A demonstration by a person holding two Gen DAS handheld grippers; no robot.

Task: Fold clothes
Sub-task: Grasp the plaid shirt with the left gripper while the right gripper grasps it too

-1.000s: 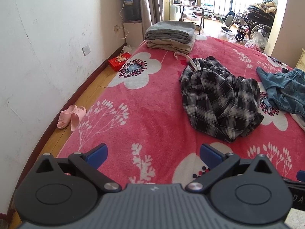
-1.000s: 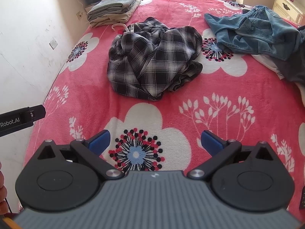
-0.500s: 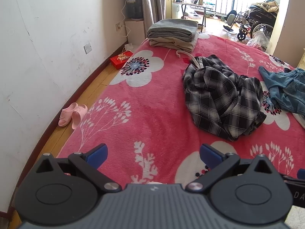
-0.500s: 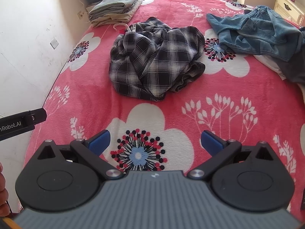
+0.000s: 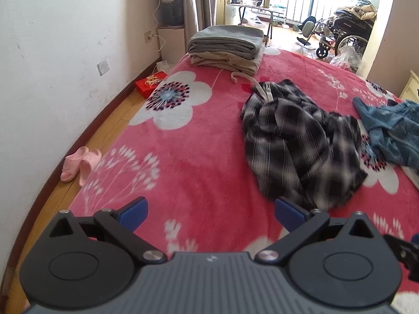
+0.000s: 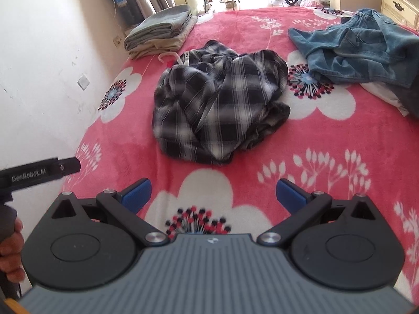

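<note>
1. Red floral blanket (image 5: 199, 141) covers a bed along a white wall (image 5: 52, 52), with pink slippers (image 5: 80, 163) on the wood floor to the left and a balcony holding a wheelchair (image 5: 340, 39) beyond.
2. At the far left corner of the bed sits a stack of folded clothes (image 6: 159, 30), grey over beige, apparently finished work.
3. Left gripper (image 5: 210, 210) hangs above the blanket's near edge, its blue-padded jaws spread wide and holding nothing.
4. At centre lies a crumpled black-and-white plaid shirt (image 6: 217, 102), a pale hanger (image 6: 170, 56) poking out at its far end.
5. Right gripper (image 6: 213, 193) hovers over a white flower print, jaws likewise wide apart and empty, the shirt just ahead.
6. To the right, a rumpled denim garment (image 6: 361, 47) waits, apart from the shirt.
7. Judged from this, the step in hand is the approach to the plaid shirt; the next move calls for pinching its edges, freeing the hanger and spreading the cloth flat before any fold.
</note>
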